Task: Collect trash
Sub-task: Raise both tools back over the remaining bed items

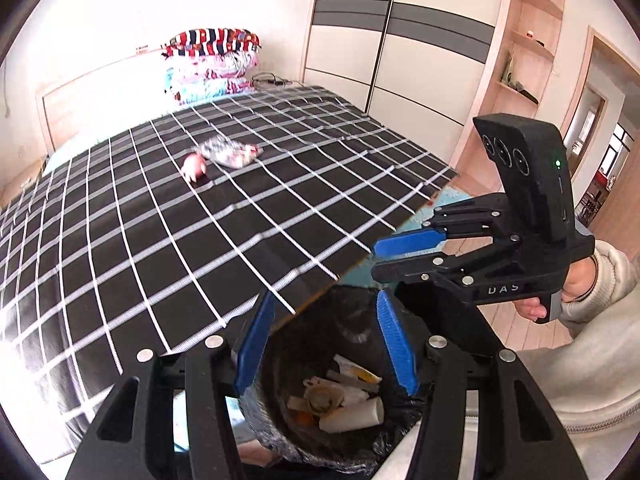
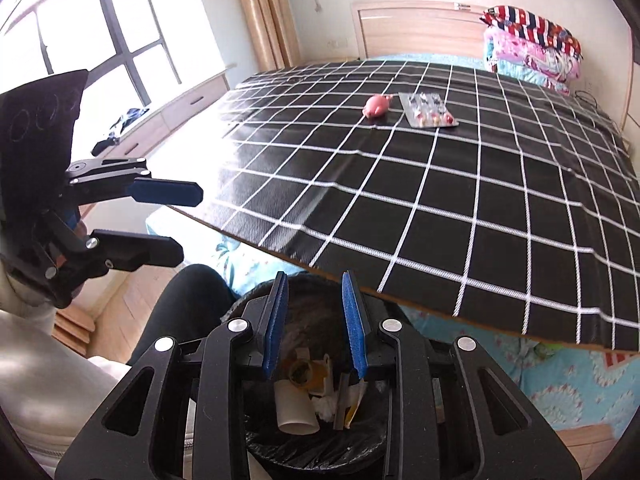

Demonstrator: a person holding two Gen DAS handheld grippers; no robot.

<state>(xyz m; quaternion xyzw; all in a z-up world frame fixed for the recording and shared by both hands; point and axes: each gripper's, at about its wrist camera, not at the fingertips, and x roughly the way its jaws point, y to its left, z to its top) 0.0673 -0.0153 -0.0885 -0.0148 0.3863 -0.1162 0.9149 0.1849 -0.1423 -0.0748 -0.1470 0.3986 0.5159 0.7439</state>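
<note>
A black-lined trash bin [image 1: 280,432] [image 2: 320,452] stands by the bed's near edge, holding a paper cup [image 1: 352,418] [image 2: 296,408], wrappers and tissue. My left gripper [image 1: 326,308] hangs open and empty over it; it also shows in the right wrist view [image 2: 182,224]. My right gripper [image 2: 316,280] is open and empty above the bin, seen side-on in the left wrist view [image 1: 374,258]. On the checked black bedspread [image 1: 160,220] [image 2: 480,200] lie a silver pill blister pack [image 1: 230,152] [image 2: 428,110] and a small pink pig toy [image 1: 195,167] [image 2: 376,107], side by side, far from both grippers.
Folded quilts [image 1: 212,64] [image 2: 532,46] are stacked at the headboard. A sliding wardrobe [image 1: 400,52] and open shelves [image 1: 528,52] stand past the bed. A window bench [image 2: 168,116] runs along the other side. A blue patterned sheet [image 2: 520,380] shows under the spread.
</note>
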